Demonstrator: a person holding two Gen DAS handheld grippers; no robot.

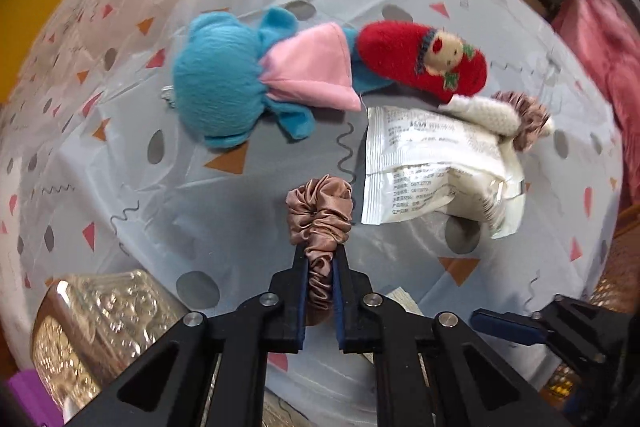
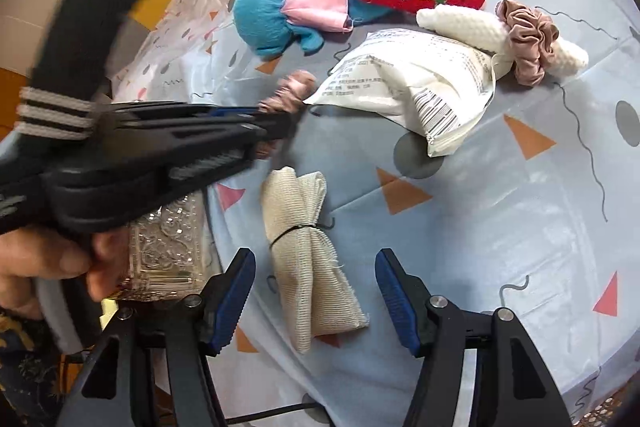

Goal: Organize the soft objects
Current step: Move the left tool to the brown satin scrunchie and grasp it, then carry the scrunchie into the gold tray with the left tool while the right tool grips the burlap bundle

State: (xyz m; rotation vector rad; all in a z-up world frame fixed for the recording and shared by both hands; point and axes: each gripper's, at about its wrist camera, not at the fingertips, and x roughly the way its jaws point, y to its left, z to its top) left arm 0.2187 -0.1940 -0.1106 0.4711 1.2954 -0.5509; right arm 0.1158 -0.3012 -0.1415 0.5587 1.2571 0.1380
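My left gripper is shut on a tan satin scrunchie and holds it above the cloth; it shows from the side in the right wrist view, with the scrunchie at its tip. My right gripper is open and empty over a rolled beige cloth bundle tied with a black band. Beyond lie a blue doll with a pink dress, a red doll, a white packet, a white knitted piece and a second scrunchie.
A patterned light-blue cloth covers the table. A clear ornate glass box stands at the near left; it also shows in the right wrist view. A pink fabric lies off the table at the right.
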